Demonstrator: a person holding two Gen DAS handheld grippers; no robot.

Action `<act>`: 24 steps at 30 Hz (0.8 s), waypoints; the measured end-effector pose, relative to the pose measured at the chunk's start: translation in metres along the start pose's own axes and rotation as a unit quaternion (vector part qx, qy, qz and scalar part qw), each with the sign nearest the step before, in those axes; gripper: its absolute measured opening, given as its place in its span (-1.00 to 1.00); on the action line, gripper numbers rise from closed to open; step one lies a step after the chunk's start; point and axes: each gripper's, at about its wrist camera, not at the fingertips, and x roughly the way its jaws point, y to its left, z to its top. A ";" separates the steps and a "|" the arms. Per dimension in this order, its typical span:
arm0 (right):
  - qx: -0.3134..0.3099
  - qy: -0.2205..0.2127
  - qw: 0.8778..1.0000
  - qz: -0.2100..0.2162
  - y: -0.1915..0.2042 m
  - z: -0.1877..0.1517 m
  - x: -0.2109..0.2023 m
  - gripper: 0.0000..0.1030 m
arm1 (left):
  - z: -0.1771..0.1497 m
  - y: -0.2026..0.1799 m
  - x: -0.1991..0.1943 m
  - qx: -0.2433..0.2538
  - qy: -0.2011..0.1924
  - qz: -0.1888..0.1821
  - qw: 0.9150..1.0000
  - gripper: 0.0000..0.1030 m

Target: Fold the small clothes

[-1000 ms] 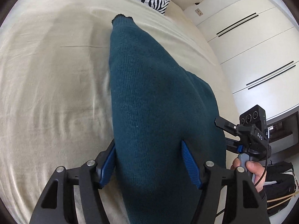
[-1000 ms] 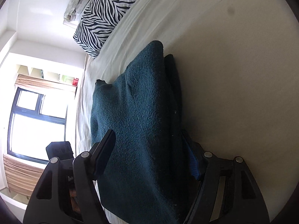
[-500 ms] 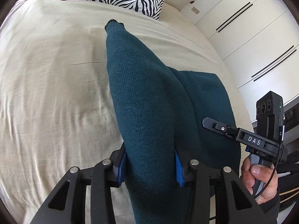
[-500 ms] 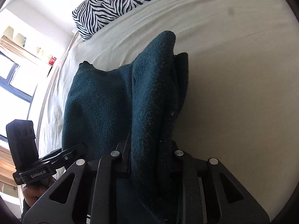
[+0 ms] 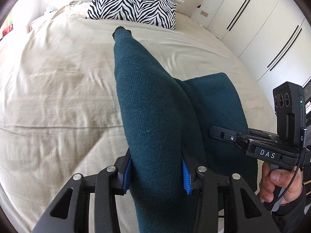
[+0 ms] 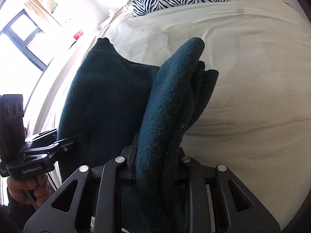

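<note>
Left gripper (image 5: 156, 171) clamped on a thick bunch of the teal sweater (image 5: 155, 106), blue pads (image 5: 186, 180) pressing either side. From these tongs the knit runs straight ahead and away, long axis toward the far cuffed end (image 5: 122, 31), which points at the zebra pillow (image 5: 134, 5). Rest of the sweater spreads to the right of the left tongs, lying on the cream bedsheet (image 5: 58, 97).

Right gripper (image 6: 155, 165) shut tight on a folded stack of sweater layers, which stick out ahead of its jaws. Sweater body sags between the two tongs, to the left of the right one. Both hold the near edge, roughly level with each other; neither clearly nearer. Far edge still rests on the bed, so the next move likely carries the near edge forward along that axis, over toward the pillow side.
</note>
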 end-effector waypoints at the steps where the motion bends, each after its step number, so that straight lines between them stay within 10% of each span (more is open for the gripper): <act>1: 0.000 0.000 1.000 0.005 0.007 -0.005 0.002 -0.59 | -0.006 0.007 -0.004 -0.006 -0.001 0.001 1.000 -0.14; 13: 0.045 0.026 0.998 0.020 0.013 -0.026 0.048 -0.58 | -0.036 0.077 0.028 -0.063 0.021 0.021 0.998 0.02; 24: 0.119 0.007 0.984 0.131 -0.043 -0.044 0.076 -0.50 | -0.038 0.080 0.036 -0.060 0.008 0.018 0.998 0.24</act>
